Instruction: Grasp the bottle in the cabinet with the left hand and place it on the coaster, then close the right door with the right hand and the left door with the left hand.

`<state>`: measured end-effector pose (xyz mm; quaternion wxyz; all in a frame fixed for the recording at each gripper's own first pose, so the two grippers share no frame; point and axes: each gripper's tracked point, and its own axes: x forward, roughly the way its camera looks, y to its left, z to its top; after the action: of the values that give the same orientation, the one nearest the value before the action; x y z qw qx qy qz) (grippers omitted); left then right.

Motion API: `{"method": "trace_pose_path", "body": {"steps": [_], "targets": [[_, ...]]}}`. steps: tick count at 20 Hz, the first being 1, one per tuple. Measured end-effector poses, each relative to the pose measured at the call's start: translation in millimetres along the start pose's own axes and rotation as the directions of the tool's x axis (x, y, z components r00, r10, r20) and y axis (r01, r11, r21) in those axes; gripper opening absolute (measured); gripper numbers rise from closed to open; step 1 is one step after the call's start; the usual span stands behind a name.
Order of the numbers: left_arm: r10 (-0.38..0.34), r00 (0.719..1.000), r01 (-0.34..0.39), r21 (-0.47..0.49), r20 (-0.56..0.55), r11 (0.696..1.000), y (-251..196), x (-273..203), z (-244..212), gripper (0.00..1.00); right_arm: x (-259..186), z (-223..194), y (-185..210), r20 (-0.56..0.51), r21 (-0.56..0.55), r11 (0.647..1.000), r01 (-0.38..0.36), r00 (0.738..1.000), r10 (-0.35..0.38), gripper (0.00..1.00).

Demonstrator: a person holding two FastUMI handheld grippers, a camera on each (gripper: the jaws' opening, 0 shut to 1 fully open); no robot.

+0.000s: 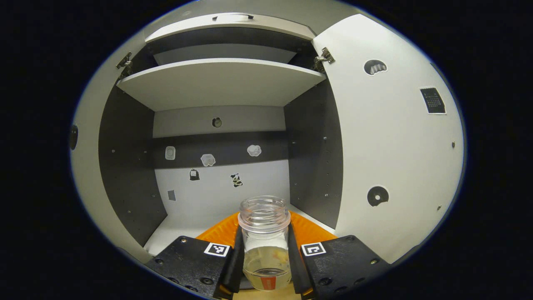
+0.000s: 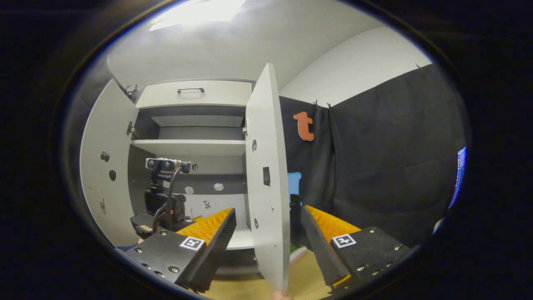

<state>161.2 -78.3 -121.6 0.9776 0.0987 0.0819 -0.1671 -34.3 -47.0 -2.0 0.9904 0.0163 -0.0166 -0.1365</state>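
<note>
Left hand-held gripper (image 1: 265,254) closed around the bottle (image 1: 265,243), both fingers (image 1: 235,258) pressed against its clear sides below the open threaded neck. Bottle upright, holding a little pale liquid low down, with a red patch near its base. Just in front of the cabinet's lower compartment, pale counter (image 1: 266,295) showing beneath it. Beyond, the cabinet (image 1: 125,166) open, with a white floor, dark side walls and small stickers (image 1: 208,159) scattered across the back panel. Higher up, a white shelf (image 1: 220,81) spanning the interior, and a drawer front with a handle (image 1: 232,17) at the very top. Right door (image 1: 395,137) swung wide open at the right, hinge (image 1: 324,56) at its upper corner, dark round marks on its inner face.

Right hand-held gripper (image 2: 268,241) wide open, gripping nothing, its fingers (image 2: 216,229) spread to either side of the right door's near edge (image 2: 268,175), apart from it. Left of that door, the cabinet interior and the left door (image 2: 104,166) also open. Left hand-held gripper's body with its camera (image 2: 164,196) in front of the lower compartment. To the right, black cloth wall (image 2: 395,166), with wooden counter (image 2: 304,279) below.
</note>
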Motion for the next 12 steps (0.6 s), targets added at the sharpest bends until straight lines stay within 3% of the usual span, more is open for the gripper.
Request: {"method": "trace_pose_path", "body": {"steps": [2, 6, 12], "targets": [[-0.001, 1.000, 0.001, -0.013, -0.007, 1.000, -3.3, -11.8, -7.2, 0.51, -2.7, 1.9, 0.5, 0.002, 0.000, 1.000, -0.013, 1.000, 0.013, 0.93], [-0.005, 0.999, 0.004, -0.032, -0.032, 0.999, -8.9, -37.5, -31.2, 0.48, -6.9, 4.0, 0.5, 0.002, 0.000, 0.999, -0.038, 0.999, 0.038, 0.95], [-0.070, 0.992, 0.062, -0.075, -0.104, 0.995, -26.3, -75.8, -102.3, 0.48, -11.2, 4.4, -0.7, 0.002, -0.013, 0.997, -0.071, 0.997, 0.071, 0.93]]}}
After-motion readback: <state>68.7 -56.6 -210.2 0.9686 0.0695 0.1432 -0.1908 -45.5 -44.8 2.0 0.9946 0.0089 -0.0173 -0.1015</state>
